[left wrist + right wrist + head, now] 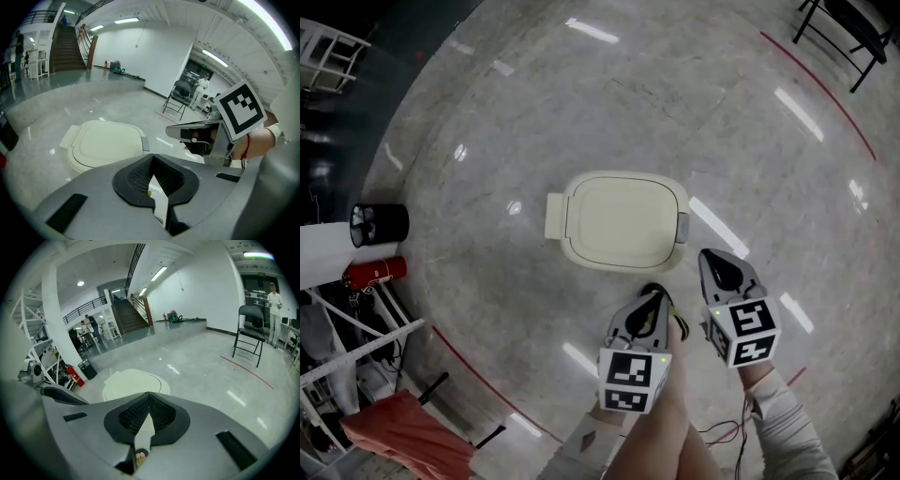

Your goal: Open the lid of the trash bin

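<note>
A cream trash bin [623, 220] stands on the polished grey floor with its lid down flat. Its grey latch [682, 228] faces right and its hinge tab [554, 217] faces left. Both grippers hover in the air on the near side of the bin, touching nothing. My left gripper [656, 293] has its jaws together and points at the bin's near right corner. My right gripper [711, 255] is also shut and sits just right of the latch. The left gripper view shows the bin [105, 143] ahead on the left and the right gripper [190, 132] alongside. In the right gripper view the bin [131, 382] lies straight ahead.
A black waste basket [380, 223] and a red fire extinguisher [375, 272] stand at the far left beside a white rack [356, 328]. An orange cloth [403, 431] lies at the lower left. A black folding chair [853, 28] stands at the top right behind a red floor line [820, 89].
</note>
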Action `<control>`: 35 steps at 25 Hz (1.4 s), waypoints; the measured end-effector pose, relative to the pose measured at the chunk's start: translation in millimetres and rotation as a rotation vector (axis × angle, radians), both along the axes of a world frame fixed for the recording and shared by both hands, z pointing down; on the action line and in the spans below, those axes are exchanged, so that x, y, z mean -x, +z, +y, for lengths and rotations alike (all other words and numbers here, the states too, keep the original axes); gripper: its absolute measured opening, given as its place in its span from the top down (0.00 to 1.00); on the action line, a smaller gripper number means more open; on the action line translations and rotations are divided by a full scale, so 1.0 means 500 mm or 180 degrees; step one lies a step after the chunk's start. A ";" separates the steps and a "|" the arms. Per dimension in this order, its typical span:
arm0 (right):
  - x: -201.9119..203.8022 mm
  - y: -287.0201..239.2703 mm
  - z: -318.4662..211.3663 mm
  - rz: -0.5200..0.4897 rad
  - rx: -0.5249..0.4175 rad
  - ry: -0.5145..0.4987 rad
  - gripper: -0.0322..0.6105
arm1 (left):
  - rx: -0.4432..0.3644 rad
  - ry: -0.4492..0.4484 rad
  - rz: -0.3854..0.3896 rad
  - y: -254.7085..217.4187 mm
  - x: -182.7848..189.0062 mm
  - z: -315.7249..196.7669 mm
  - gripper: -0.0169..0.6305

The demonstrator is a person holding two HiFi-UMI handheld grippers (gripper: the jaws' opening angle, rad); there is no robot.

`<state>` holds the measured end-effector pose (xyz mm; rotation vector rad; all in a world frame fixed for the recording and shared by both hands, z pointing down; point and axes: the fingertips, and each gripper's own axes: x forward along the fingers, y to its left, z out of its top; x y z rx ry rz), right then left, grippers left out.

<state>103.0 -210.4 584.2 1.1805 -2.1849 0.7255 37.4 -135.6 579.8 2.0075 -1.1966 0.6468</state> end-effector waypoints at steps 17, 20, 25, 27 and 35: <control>0.030 0.167 -0.035 0.0290 0.0282 -0.0171 0.95 | 0.0246 -0.0069 0.0001 0.097 0.026 0.013 0.97; 0.035 0.184 -0.037 0.0322 0.0322 -0.0198 0.95 | 0.0268 -0.0064 -0.0004 0.102 0.027 0.016 0.97; 0.038 0.207 -0.032 0.0387 0.0387 -0.0229 0.95 | 0.0292 -0.0063 -0.0018 0.107 0.030 0.020 0.97; 0.038 0.209 -0.032 0.0403 0.0380 -0.0245 0.95 | 0.0298 -0.0059 -0.0014 0.107 0.027 0.021 0.97; 0.034 0.218 -0.030 0.0386 0.0389 -0.0341 0.95 | 0.0310 -0.0036 -0.0025 0.106 0.013 0.028 0.97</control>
